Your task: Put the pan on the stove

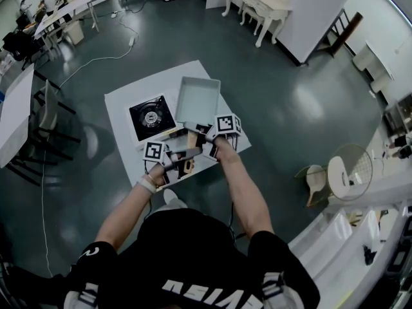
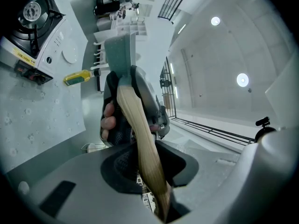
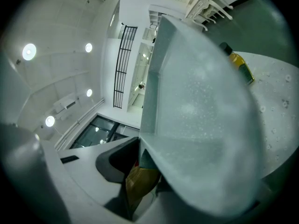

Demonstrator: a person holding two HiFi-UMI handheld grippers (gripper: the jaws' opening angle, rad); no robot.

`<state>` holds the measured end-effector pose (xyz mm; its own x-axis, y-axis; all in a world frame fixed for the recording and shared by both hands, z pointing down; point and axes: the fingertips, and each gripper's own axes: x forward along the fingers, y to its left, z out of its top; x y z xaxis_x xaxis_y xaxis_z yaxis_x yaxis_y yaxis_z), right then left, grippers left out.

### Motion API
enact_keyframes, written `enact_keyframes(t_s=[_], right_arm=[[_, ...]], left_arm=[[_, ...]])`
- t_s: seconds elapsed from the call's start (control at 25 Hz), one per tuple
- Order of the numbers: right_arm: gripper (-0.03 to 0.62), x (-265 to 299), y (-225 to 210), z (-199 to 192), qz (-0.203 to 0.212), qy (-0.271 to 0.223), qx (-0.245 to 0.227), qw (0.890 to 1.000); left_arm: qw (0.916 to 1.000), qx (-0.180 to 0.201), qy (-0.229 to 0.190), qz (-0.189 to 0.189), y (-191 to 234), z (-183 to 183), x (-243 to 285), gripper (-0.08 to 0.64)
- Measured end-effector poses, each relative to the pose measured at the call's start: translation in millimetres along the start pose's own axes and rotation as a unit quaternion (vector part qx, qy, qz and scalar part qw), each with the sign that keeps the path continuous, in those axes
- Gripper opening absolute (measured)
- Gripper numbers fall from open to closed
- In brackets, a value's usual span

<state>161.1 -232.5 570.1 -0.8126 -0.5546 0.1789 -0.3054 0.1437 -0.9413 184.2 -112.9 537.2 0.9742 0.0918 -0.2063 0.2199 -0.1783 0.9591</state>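
The square pan (image 1: 196,98) sits just right of the stove (image 1: 151,116), toward the white table's (image 1: 138,89) far right edge, its long axis running away from the person and its wooden handle (image 1: 191,140) pointing back, clamped by both left gripper (image 2: 154,171) and right gripper (image 3: 140,178).

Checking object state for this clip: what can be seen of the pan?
The pan is square, deep-walled and pale grey-green with a matt, speckled look. It is empty, and its light wooden handle points toward the person. It sits over the white table, right of the stove and not on it. The left tongs clamp the handle near its end, and the right tongs clamp it beside the pan body. Whether it is lifted cannot be told.
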Motion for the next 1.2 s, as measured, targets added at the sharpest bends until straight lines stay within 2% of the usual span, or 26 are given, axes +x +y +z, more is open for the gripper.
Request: enact_keyframes(t_s=[0.28, 0.56, 0.8, 1.2], right_arm=[[0.112, 17, 0, 6, -0.001, 0.004, 0.003, 1.0], [0.112, 97, 22, 33, -0.004, 0.006, 0.005, 1.0], [0.112, 87, 8, 29, 0.001, 0.006, -0.003, 1.0], [0.112, 107, 16, 33, 0.017, 0.021, -0.014, 1.0]], left_arm=[[1.0, -0.004, -0.005, -0.004, 2, 14, -11, 0.081], [1.0, -0.008, -0.004, -0.005, -15, 76, -70, 0.081], [1.0, 0.003, -0.004, 0.0, 2, 67, -62, 0.081], [0.9996, 0.013, -0.023, 0.004, -3, 80, -74, 0.078]])
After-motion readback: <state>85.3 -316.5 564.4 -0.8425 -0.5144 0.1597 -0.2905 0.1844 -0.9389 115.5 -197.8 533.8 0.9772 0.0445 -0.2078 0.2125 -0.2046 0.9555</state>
